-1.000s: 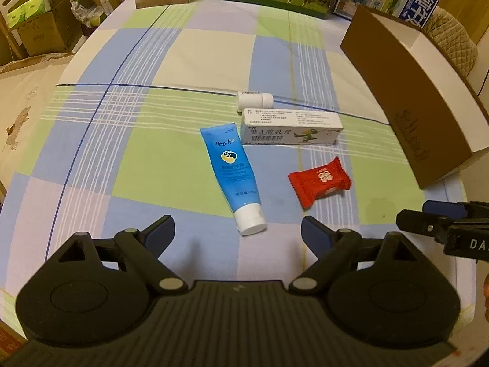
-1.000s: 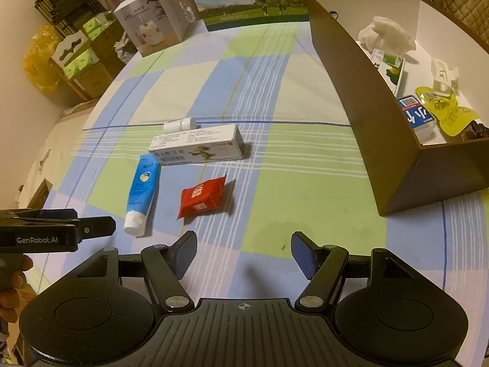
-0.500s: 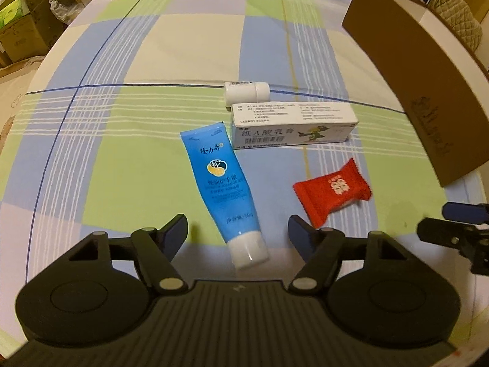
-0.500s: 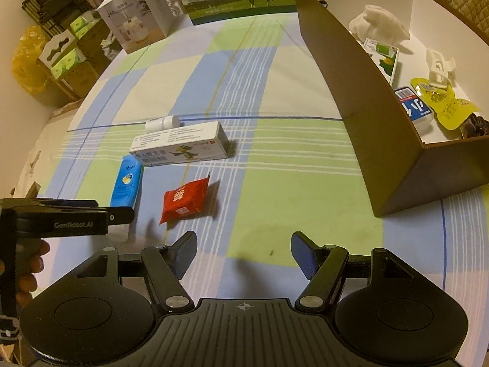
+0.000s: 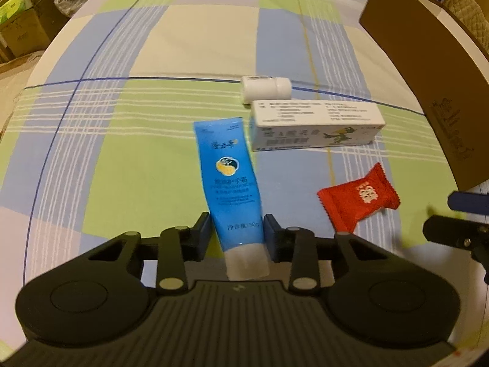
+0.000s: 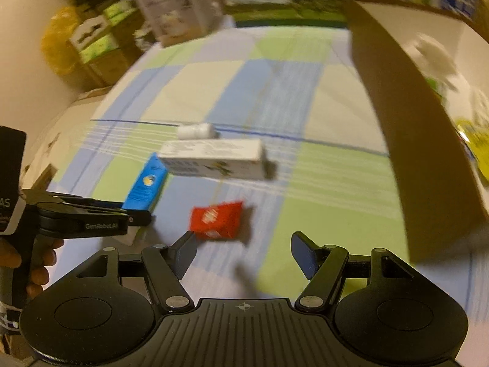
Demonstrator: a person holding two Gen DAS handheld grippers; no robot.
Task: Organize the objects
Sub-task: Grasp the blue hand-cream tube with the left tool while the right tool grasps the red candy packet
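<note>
A blue hand-cream tube lies on the checked tablecloth, its white cap toward me. My left gripper is shut on the tube near the cap end; it also shows in the right wrist view. A white medicine box and a small white bottle lie behind the tube. A red snack packet lies to the right. My right gripper is open and empty, just short of the red packet. The right wrist view is blurred.
A brown cardboard box stands at the right; its inside holds several items. Milk cartons and a white appliance box stand at the table's far edge. Cardboard boxes sit on the floor at the left.
My left gripper moved forward over the tube's cap end and closed on it. My right gripper swung left and down toward the red packet, still open.
</note>
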